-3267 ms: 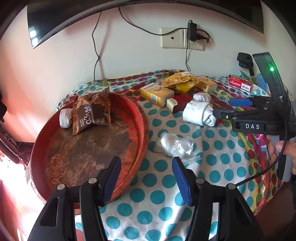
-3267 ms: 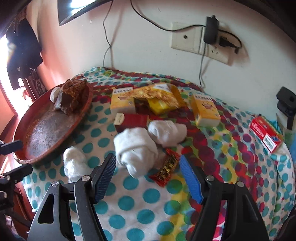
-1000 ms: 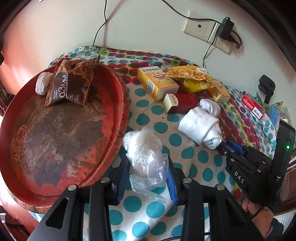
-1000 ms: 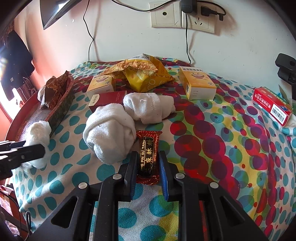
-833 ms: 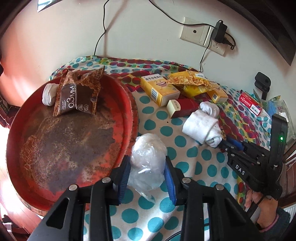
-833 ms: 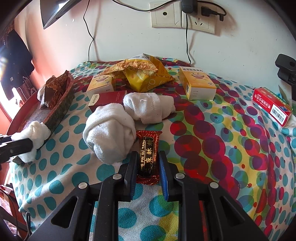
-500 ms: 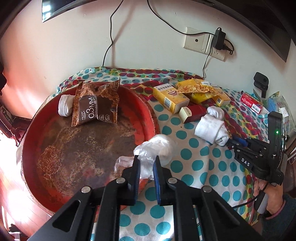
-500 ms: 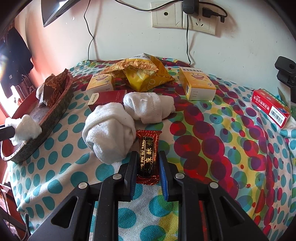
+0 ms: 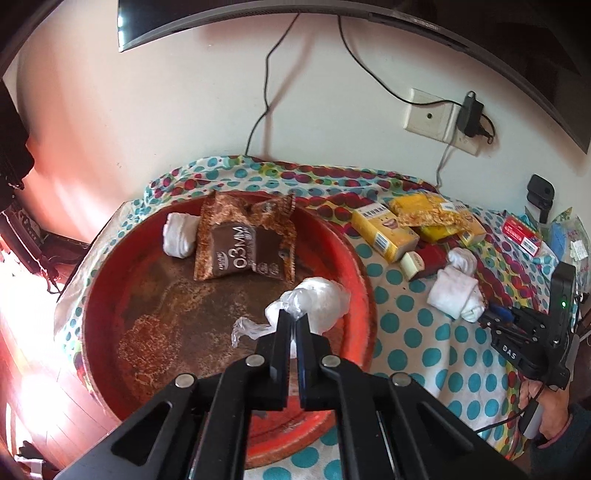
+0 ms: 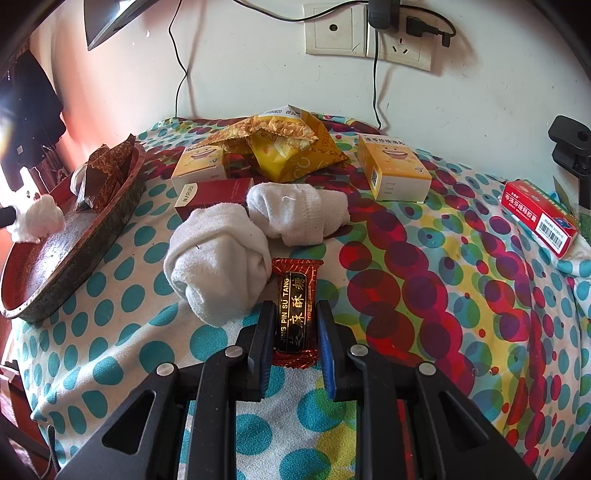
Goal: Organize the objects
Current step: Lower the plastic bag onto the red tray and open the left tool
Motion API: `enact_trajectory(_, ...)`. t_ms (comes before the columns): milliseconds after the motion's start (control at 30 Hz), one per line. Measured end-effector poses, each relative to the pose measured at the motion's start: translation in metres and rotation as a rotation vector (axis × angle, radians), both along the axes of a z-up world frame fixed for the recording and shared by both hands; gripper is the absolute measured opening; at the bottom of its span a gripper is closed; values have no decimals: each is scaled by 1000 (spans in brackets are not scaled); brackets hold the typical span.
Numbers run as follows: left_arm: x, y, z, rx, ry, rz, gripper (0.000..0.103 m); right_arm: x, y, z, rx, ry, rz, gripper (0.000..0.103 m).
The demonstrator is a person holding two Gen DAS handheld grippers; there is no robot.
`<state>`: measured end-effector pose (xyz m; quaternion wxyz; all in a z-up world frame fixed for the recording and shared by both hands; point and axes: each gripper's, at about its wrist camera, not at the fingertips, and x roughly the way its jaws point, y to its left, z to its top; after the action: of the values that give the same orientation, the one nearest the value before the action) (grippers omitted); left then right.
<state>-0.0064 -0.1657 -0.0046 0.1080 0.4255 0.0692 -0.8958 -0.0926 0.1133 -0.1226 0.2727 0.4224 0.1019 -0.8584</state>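
Observation:
My left gripper [image 9: 293,318] hangs over the round red tray [image 9: 162,317], its jaws closing tight on a crumpled clear plastic bag [image 9: 319,301] that bulges past the tips. In the right wrist view that plastic bag [image 10: 37,218] shows at the far left above the tray [image 10: 66,254]. My right gripper [image 10: 295,308] rests low on the dotted cloth, shut on a red candy bar [image 10: 297,284] lying flat between its pads. A rolled white sock [image 10: 218,254] touches the candy's left side. In the tray lie a brown snack packet [image 9: 243,240] and a small white sock [image 9: 179,236].
Behind the candy lie a second rolled sock [image 10: 299,214], a dark red box [image 10: 214,197], two yellow boxes [image 10: 393,166], a yellow snack bag [image 10: 280,144] and a red-white box [image 10: 539,214]. The wall with a socket [image 10: 365,33] bounds the table at the back.
The left gripper squeezed shut on the plastic bag, lifted it off the cloth and carried it left over the tray. The right gripper stayed still on the candy bar.

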Motion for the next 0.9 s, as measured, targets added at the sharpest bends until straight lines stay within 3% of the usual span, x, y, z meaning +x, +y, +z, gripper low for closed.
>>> enact_trajectory(300,-6,-78,17,-88,19,144,2,0,0,0,2,1,0,21)
enact_trajectory(533,-21,-135,-3,-124,-29,214,2,0,-1,0,3,2,-1,21)
enact_trajectory(667,-31,-159,-13,-115,-52,231,1,0,-1,0,14,8,0,21)
enact_trajectory(900,-38,-164,-27,-82,-78,191,2,0,-1,0,29,16,1,22)
